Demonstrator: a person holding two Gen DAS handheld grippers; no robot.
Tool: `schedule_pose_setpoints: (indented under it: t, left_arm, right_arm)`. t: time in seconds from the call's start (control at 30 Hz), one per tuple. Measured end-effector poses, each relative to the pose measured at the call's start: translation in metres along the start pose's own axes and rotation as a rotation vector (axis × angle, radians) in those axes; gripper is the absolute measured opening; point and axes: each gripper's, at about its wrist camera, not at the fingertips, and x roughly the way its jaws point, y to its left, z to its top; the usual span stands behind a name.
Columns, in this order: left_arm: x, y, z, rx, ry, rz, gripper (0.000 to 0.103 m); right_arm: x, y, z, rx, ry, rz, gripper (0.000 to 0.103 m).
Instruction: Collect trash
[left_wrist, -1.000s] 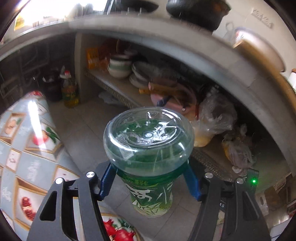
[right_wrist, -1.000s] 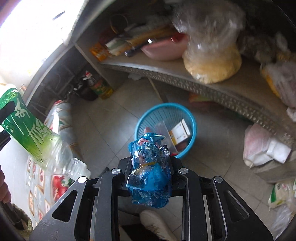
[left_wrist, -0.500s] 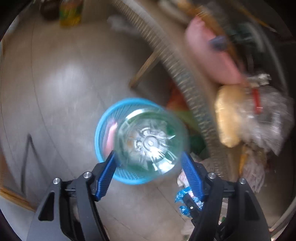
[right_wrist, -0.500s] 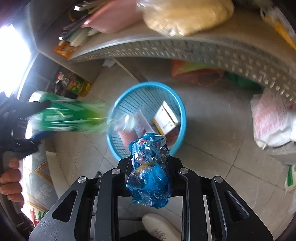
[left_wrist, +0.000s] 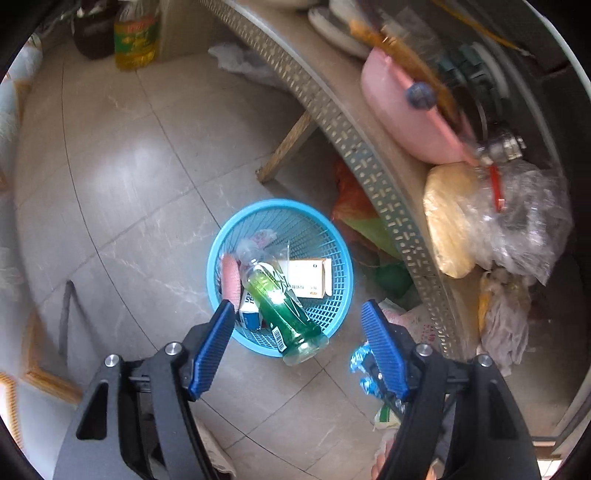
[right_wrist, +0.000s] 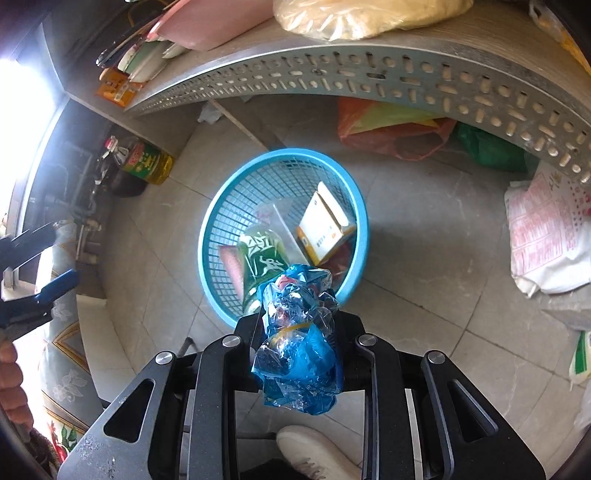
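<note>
A blue mesh basket (left_wrist: 218, 258) (right_wrist: 207, 236) stands on the tiled floor below both grippers. A green plastic bottle (left_wrist: 280, 299) (right_wrist: 262, 254) lies in it, its base jutting over the near rim, beside a white and orange box (left_wrist: 310, 277) (right_wrist: 325, 229). My left gripper (left_wrist: 298, 306) hangs above the basket, open, with nothing between its blue pads (left_wrist: 212, 347). My right gripper (right_wrist: 297, 321) is shut on a crumpled blue plastic bag (right_wrist: 299, 339) just short of the basket's near rim. That bag (left_wrist: 360, 369) also shows past the left gripper's right finger.
A perforated metal shelf (right_wrist: 332, 77) curves behind the basket, carrying a pink basin (left_wrist: 406, 122) and tied plastic bags (left_wrist: 480, 221). An orange bag (right_wrist: 391, 129) lies under it. A white sack (right_wrist: 546, 240), an oil bottle (right_wrist: 147, 162) and a shoe (right_wrist: 314, 454) are on the floor.
The green bottle left the left gripper and dropped into the basket; those jaws now stand empty. Both grippers came down closer over the basket. The right keeps its bag.
</note>
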Motion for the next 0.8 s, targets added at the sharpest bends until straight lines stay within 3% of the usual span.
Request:
schedule_pose_setpoints:
  t: [0.13,0.23,0.3,0.37,0.47,0.63,0.8]
  left_arm:
    - [-0.050,0.004,-0.011,0.050,-0.077,-0.007,0.069]
    - [-0.091,0.009,-0.028,0.101,-0.153,0.029,0.071]
    - [-0.120,0.013,-0.044,0.134,-0.203,0.060,0.075]
    - [-0.145,0.020,-0.061,0.160,-0.233,0.089,0.081]
    - [-0.181,0.032,-0.089,0.182,-0.279,0.106,0.086]
    - [-0.240,0.051,-0.143,0.208,-0.420,0.156,0.093]
    - [-0.275,0.058,-0.197,0.240,-0.518,0.212,0.095]
  right_arm:
    - [0.009,0.012,0.012,-0.023,0.014,0.033,0.026]
    - [0.026,0.034,0.029,-0.068,0.029,0.045,0.027]
    - [0.039,0.051,0.044,-0.094,0.021,0.041,0.035]
    - [0.047,0.065,0.054,-0.126,-0.009,0.018,0.052]
    - [0.052,0.083,0.061,-0.181,-0.057,-0.044,0.062]
    - [0.032,0.083,0.048,-0.183,-0.097,-0.043,0.063]
    - [-0.021,0.080,0.017,-0.242,-0.148,-0.046,0.063]
